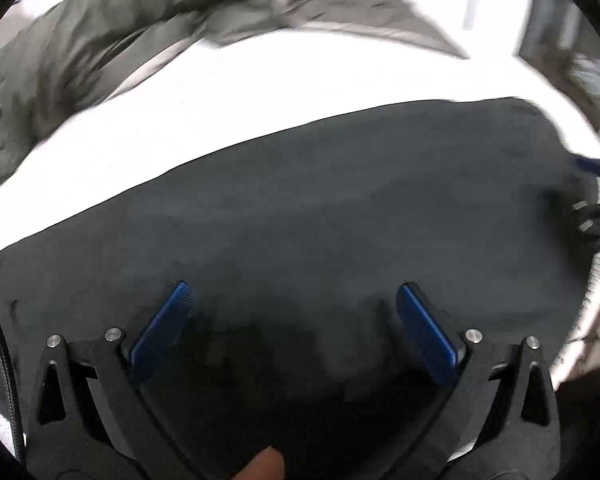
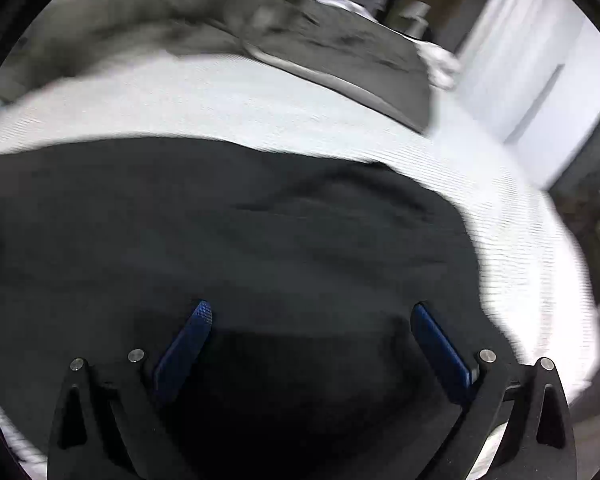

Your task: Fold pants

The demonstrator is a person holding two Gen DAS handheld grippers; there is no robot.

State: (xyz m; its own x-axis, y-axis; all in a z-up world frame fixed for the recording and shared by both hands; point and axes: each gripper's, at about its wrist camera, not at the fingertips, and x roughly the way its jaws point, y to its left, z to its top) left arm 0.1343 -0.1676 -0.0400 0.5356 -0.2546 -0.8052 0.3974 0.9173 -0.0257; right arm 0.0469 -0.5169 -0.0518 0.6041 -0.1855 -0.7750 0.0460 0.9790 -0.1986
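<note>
On the white bed (image 1: 260,92) lie the dark pants (image 1: 320,208), spread flat. The left tongs (image 1: 296,300) and right tongs (image 2: 310,316) are both wide apart above them, holding nothing.

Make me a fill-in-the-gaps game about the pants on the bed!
The dark fabric pants lie on a ____ bed sheet.
Both the left gripper and right gripper have jaws standing ____.
The rumpled blanket behind the pants is ____.

Missing words: white; open; grey
</note>
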